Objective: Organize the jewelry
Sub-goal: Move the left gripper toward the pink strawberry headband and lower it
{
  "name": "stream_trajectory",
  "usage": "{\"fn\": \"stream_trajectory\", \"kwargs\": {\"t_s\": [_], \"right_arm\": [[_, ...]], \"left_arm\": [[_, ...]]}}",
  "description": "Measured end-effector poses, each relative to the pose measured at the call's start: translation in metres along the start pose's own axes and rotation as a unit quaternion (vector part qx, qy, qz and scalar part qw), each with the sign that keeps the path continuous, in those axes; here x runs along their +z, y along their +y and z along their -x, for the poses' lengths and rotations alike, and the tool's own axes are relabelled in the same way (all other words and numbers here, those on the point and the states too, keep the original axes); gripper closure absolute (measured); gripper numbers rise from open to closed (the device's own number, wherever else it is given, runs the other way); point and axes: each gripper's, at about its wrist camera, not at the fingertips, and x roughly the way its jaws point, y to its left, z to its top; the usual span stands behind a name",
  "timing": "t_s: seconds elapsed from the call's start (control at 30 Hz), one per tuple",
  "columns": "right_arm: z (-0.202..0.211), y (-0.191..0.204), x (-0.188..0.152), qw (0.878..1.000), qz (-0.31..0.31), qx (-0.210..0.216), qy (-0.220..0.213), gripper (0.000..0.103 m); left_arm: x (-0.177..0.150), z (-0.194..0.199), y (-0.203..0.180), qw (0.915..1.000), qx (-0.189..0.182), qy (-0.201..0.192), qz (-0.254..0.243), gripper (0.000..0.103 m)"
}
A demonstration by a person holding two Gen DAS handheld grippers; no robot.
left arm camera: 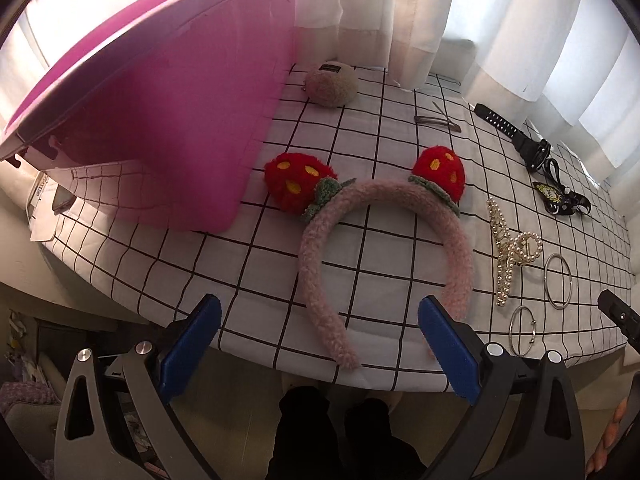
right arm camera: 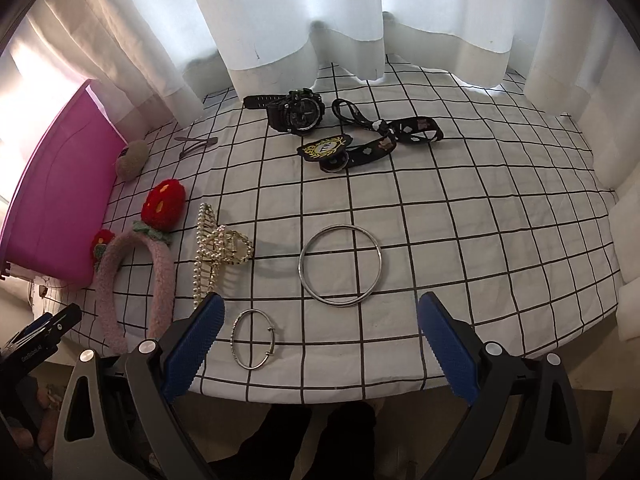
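Note:
A fuzzy pink headband with two red strawberries point(left arm camera: 384, 240) point(right arm camera: 132, 272) lies on the checked cloth, its ends toward the front edge. My left gripper point(left arm camera: 320, 348) hangs open just in front of it, nothing between the blue pads. Right of the headband lie a pearl claw clip point(left arm camera: 508, 248) point(right arm camera: 218, 248), a large silver bangle point(right arm camera: 340, 265) point(left arm camera: 559, 281) and a small silver bangle point(right arm camera: 253, 339) point(left arm camera: 521, 330). My right gripper point(right arm camera: 320, 344) stands open above the front edge, near both bangles, holding nothing. A black watch point(right arm camera: 296, 110) point(left arm camera: 516, 136) lies at the back.
A pink storage box point(left arm camera: 168, 120) point(right arm camera: 60, 200) stands at the left. A beige fuzzy clip point(left arm camera: 332, 84) point(right arm camera: 132, 158), metal hair clips point(left arm camera: 438, 120) point(right arm camera: 196, 144) and a black patterned ribbon with badge point(right arm camera: 368, 140) point(left arm camera: 560, 196) lie farther back. White curtains point(right arm camera: 320, 12) close the back.

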Motion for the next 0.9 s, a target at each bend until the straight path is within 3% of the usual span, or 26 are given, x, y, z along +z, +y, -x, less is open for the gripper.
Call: {"fn": "stream_trajectory", "kwargs": {"t_s": [0.37, 0.6, 0.73, 0.9], "right_arm": [[-0.069, -0.010, 0.013, 0.998, 0.025, -0.003, 0.051, 0.010], [-0.083, -0.006, 0.019, 0.998, 0.047, -0.026, 0.043, 0.010], [-0.088, -0.002, 0.020, 0.996, 0.065, -0.056, 0.038, 0.010], [-0.091, -0.002, 0.020, 0.996, 0.066, -0.058, 0.025, 0.009]], "left_arm": [[0.007, -0.045, -0.009, 0.9999, 0.010, -0.011, -0.007, 0.006], [0.017, -0.068, -0.020, 0.9999, -0.011, -0.004, 0.003, 0.006], [0.020, -0.081, -0.024, 1.0000, -0.006, 0.001, 0.000, 0.006], [0.026, -0.095, -0.027, 1.0000, 0.001, 0.007, 0.002, 0.005]]}}
